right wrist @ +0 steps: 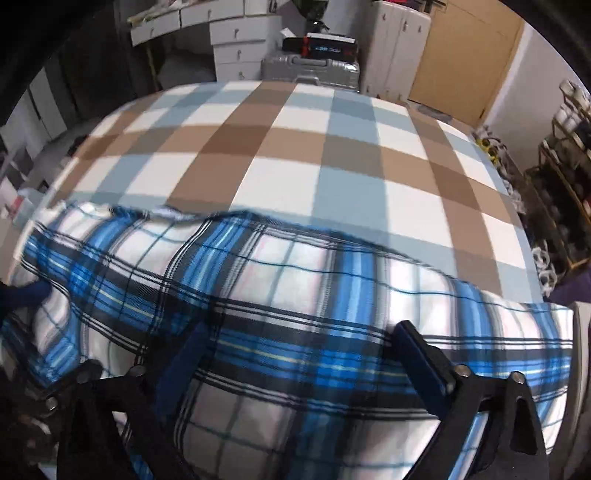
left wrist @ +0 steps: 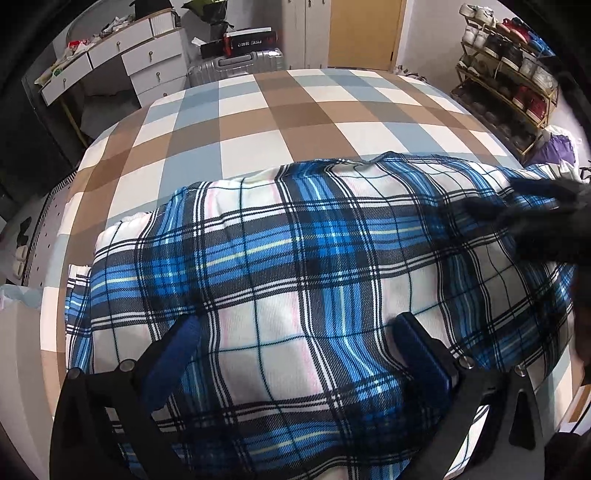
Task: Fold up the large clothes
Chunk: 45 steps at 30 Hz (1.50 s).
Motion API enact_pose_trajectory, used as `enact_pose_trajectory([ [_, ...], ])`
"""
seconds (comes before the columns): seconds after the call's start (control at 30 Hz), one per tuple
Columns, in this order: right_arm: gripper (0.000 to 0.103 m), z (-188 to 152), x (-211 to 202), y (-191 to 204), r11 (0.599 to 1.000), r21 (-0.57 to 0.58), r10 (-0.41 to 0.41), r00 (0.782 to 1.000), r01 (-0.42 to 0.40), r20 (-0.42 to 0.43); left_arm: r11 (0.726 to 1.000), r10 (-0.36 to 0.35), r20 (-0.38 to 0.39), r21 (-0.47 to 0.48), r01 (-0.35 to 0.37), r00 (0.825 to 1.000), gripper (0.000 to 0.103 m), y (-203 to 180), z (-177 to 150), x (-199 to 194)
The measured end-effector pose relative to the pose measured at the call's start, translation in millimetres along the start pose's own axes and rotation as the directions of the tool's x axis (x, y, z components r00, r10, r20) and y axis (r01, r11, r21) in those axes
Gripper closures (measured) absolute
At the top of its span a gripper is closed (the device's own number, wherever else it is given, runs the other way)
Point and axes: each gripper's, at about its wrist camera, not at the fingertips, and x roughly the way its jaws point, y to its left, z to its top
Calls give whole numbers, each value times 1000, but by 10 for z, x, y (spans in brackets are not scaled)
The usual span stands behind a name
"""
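A large blue, white and black plaid garment (left wrist: 295, 229) lies spread flat across the near half of a bed with a brown, grey-blue and white checked sheet (left wrist: 295, 110). My left gripper (left wrist: 297, 328) hovers over the garment's near part, its blue-padded fingers wide apart and open, with flat cloth below them. At the right edge of the left wrist view, my right gripper (left wrist: 543, 221) is a dark blur over the garment. In the right wrist view my right gripper (right wrist: 301, 336) is open above the plaid garment (right wrist: 295, 266). A blue pad of the left gripper (right wrist: 26, 295) touches the cloth at far left.
Beyond the bed's far edge stand a silver suitcase (left wrist: 236, 62) with a black box on it, white drawers (left wrist: 155, 55) and a wooden door (left wrist: 364, 33). A shoe rack (left wrist: 509, 74) and a purple cloth (left wrist: 557, 147) are at the right.
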Motion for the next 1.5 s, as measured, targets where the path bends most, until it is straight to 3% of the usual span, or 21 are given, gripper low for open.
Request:
enact_pose_trajectory([
  [0.13,7,-108,-317,-662,983,153,-108,993,100,47,1000,-5,-7,1,5,1000,1,5,-15,-7],
  [0.2,7,-194,-329,-968,961,217,-178,984,174,1,1000,-2,-7,0,2,1000,1,2,-28,-10],
  [0.27,9,-334,-259,-1255,920,258,-283,955,295,-84,1000,0,-7,2,0,1000,1,-3,-23,-4],
  [0.4,10,-458,-121,-1438,932,295,-168,972,211,-162,1000,4,-9,-8,-4,1000,1,-2,-27,-8],
  [0.5,17,-556,-422,-1408,933,317,-155,985,170,-72,1000,4,-10,-10,-4,1000,1,-4,-60,-12],
  [0.6,16,-777,-802,-1235,954,268,-155,987,138,44,998,29,-33,53,-27,999,0,-73,-136,27],
  [0.67,16,-984,-830,-1132,959,247,-150,988,142,17,997,42,-17,64,-41,999,0,-96,-184,9],
  [0.77,16,-1082,-447,-1124,963,230,-115,986,139,-117,998,33,2,46,-33,999,1,-64,-228,-42],
  [0.83,7,-1109,-405,-1223,953,275,-105,990,126,-90,998,27,11,56,-27,1000,1,-45,-262,-113],
  [0.87,8,-1106,-395,-1265,948,294,-91,989,121,-113,999,19,23,50,-20,1000,1,-18,-282,-183],
  [0.93,22,-1145,-574,-1261,940,318,-104,992,121,-71,999,4,65,43,-7,998,1,45,-335,-360],
  [1.0,23,-1169,-796,-1143,958,276,-85,996,78,11,994,59,110,88,-69,992,1,59,-406,-449],
  [1.07,23,-1197,-918,-963,975,218,-60,997,49,44,985,105,66,128,-113,992,1,93,-492,-320],
  [1.17,22,-1227,-757,-797,981,177,-78,997,80,-16,998,37,34,56,-39,999,0,278,-524,-235],
  [1.27,17,-1233,-543,-804,968,227,-101,993,111,-56,999,28,11,29,-28,1000,1,377,-502,-261],
  [1.3,17,-1177,-517,-793,962,237,-116,990,132,-82,999,25,14,28,-26,1000,1,388,-500,-288],
  [1.33,24,-1096,-556,-745,959,242,-127,988,146,-91,999,28,31,21,-29,999,1,438,-497,-353],
  [1.4,29,-985,-695,-596,969,224,-103,994,105,-21,999,40,57,-7,-40,998,1,542,-512,-428],
  [1.5,16,-824,-842,-194,985,175,-22,998,11,62,998,23,-16,-50,-24,1000,1,662,-580,-256],
])
